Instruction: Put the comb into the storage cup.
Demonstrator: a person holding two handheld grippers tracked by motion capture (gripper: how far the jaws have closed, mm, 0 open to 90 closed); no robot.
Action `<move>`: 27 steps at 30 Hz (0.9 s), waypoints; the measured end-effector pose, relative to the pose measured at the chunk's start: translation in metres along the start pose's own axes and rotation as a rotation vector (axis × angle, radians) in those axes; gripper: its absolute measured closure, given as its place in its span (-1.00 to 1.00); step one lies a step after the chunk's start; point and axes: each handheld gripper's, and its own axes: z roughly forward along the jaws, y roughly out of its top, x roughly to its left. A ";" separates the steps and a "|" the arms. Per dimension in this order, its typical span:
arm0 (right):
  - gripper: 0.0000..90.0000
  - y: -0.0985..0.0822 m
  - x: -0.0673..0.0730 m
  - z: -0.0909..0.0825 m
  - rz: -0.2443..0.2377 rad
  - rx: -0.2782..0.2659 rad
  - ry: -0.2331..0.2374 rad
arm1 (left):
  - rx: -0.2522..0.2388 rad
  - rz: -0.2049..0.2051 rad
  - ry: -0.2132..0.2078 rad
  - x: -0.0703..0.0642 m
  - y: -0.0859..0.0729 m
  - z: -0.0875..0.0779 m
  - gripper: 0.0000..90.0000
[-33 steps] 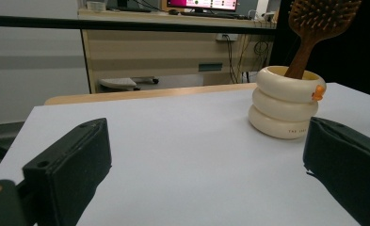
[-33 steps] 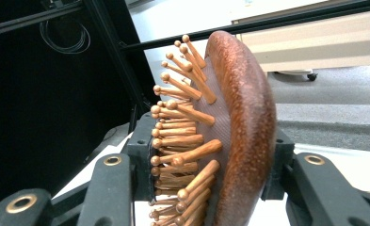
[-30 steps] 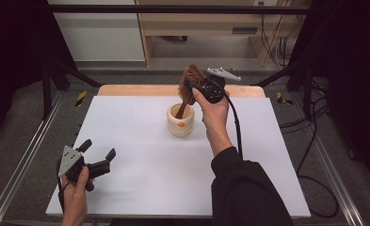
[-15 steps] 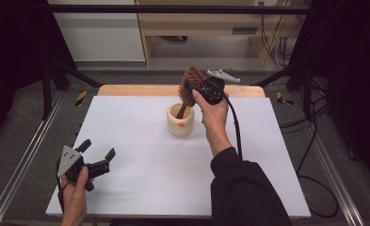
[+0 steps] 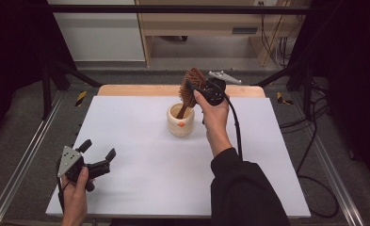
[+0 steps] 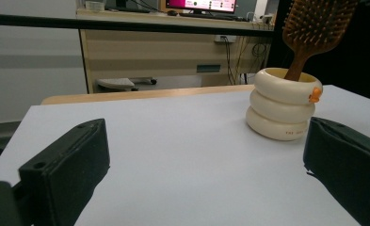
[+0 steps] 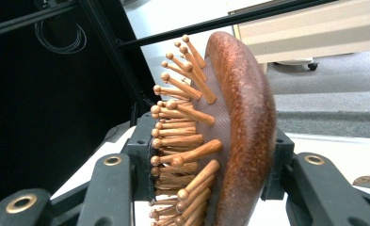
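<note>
White tabletop on a dark framed rig, wooden cabinets behind. I'm using the cream ribbed ceramic cup as the landmark.

Right gripper sits just above and behind the cup, jaws clamped on the head of the brown wooden paddle hairbrush. The handle runs down into the cup mouth and the head leans out over the rim. My read: I'm gripping by the head so the handle can drop in first and the cup can prop the brush upright.

Left gripper is well apart from the cup, near the table's front-left corner, jaws wide with nothing between. It's parked out of the way, and the cup looks stable enough without bracing.

View differences:
- Right gripper view: one pad on the pin side, the other on the smooth back of the hairbrush. Cup not visible there.
- Left gripper view: cup side-on, three stacked rings, small orange knob on the rim, handle inside.
- High view: overall layout.
</note>
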 end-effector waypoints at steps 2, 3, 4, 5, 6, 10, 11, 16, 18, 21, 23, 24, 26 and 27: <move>0.15 -0.002 -0.001 0.001 0.007 0.002 0.003 | 0.000 -0.005 0.003 0.001 0.000 -0.001 -0.97; 0.15 -0.002 0.000 0.002 0.008 0.006 0.004 | -0.003 -0.004 0.004 0.002 0.000 -0.001 -0.97; 0.15 -0.003 0.000 0.002 0.005 0.007 0.005 | -0.005 -0.005 0.005 0.002 0.000 -0.002 -0.97; 0.15 -0.003 0.000 0.002 0.004 0.007 0.004 | -0.006 -0.008 0.005 0.002 0.001 -0.002 -0.97; 0.15 -0.003 0.000 0.003 0.007 0.008 0.006 | -0.005 -0.011 0.006 0.002 0.000 -0.001 -0.98; 0.15 -0.004 0.001 0.005 0.017 0.007 0.012 | -0.004 -0.008 0.005 0.002 0.000 -0.001 -0.97; 0.15 -0.004 0.001 0.005 0.017 0.006 0.014 | -0.003 -0.002 0.004 0.001 0.000 -0.001 -0.97; 0.15 -0.006 -0.001 0.005 0.028 0.006 0.020 | -0.002 0.000 0.002 0.000 0.000 -0.001 -0.97; 0.15 -0.007 -0.002 0.005 0.032 0.005 0.019 | -0.004 0.002 0.001 0.000 0.000 -0.001 -0.97; 0.15 -0.008 -0.004 0.005 0.037 0.007 0.017 | -0.003 0.002 0.001 0.001 0.000 0.000 -0.97; 0.15 -0.009 -0.006 0.005 0.052 0.004 0.019 | -0.002 0.001 0.001 0.001 0.000 0.000 -0.97; 0.15 -0.010 -0.007 0.005 0.054 0.003 0.018 | -0.002 0.002 0.001 0.001 0.000 0.000 -0.97; 0.15 -0.010 -0.008 0.006 0.059 0.001 0.020 | -0.002 0.001 0.002 0.001 0.000 -0.001 -0.97; 0.15 -0.011 -0.008 0.006 0.063 0.003 0.020 | -0.003 0.001 0.002 0.001 0.000 -0.001 -0.97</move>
